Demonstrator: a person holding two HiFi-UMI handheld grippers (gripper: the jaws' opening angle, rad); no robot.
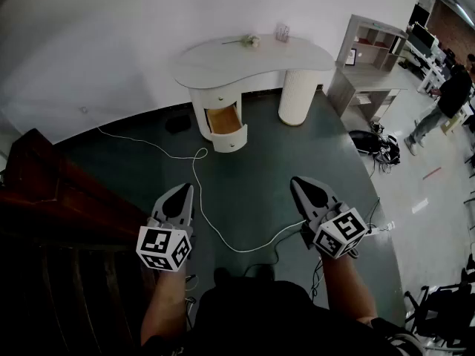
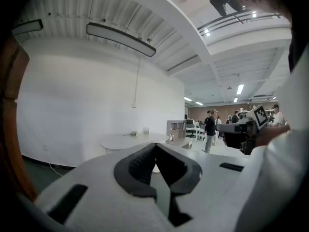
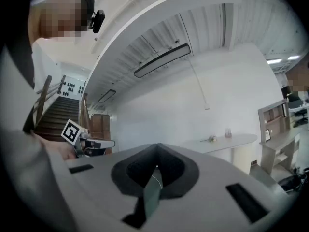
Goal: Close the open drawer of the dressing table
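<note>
Two grippers are being held side by side over the dark green floor (image 1: 267, 162): the left gripper (image 1: 180, 190) and the right gripper (image 1: 303, 184), each with jaws pressed together on nothing. Well ahead, against the white wall (image 1: 111, 35), one white dressing table (image 1: 252, 59) is being shown with one drawer (image 1: 225, 121) standing open. One white cable (image 1: 199, 170) is being trailed across the floor between.

A: Head camera?
B: Looking steeply down from overhead; dressing table (image 1: 252, 54) sitting far off, near the frame's top.
A: Gripper cameras?
B: Riding on the left gripper (image 1: 180, 191) and right gripper (image 1: 303, 184), both facing forward, about level. All three are sharing that distant table and the white wall (image 1: 111, 43).
</note>
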